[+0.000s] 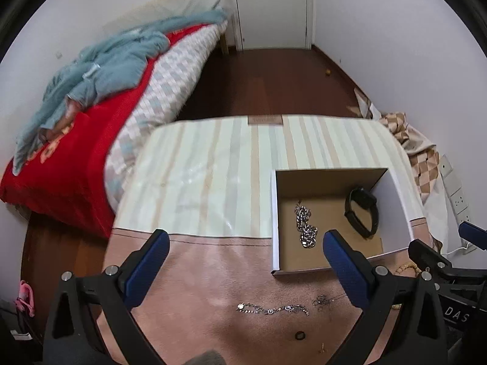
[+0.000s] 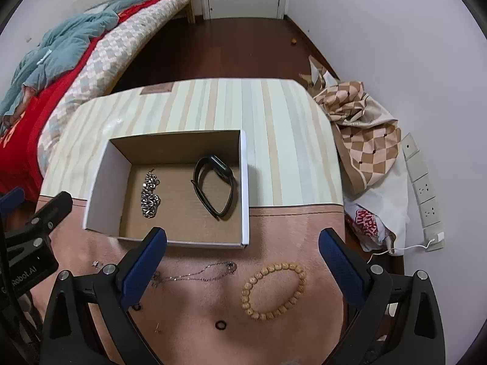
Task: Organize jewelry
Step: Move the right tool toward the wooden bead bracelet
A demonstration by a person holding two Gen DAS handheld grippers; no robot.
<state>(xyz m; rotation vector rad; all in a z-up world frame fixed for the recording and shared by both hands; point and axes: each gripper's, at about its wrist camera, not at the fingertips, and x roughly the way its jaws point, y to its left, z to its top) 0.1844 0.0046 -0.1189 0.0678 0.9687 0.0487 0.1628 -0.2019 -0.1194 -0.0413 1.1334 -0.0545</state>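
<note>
An open cardboard box [image 1: 330,173] [image 2: 103,167] on the table holds a silver chain [image 1: 306,225] [image 2: 149,193] and a black wristband [image 1: 362,211] [image 2: 214,181]. On the pink cloth in front of it lie a gem bracelet [image 1: 272,308], a thin necklace [image 2: 197,273], a wooden bead bracelet [image 2: 274,292], a black ring [image 1: 299,335] [image 2: 220,325] and a small stud [image 1: 321,348]. My left gripper [image 1: 245,240] is open and empty above the cloth. My right gripper [image 2: 242,238] is open and empty above the necklace and beads.
The table [image 2: 274,121] has a striped far half. A bed [image 1: 91,140] with a red blanket lies to the left. Checkered fabric and bags [image 2: 365,140] and a power strip [image 2: 426,194] lie to the right. A door [image 1: 274,6] stands behind.
</note>
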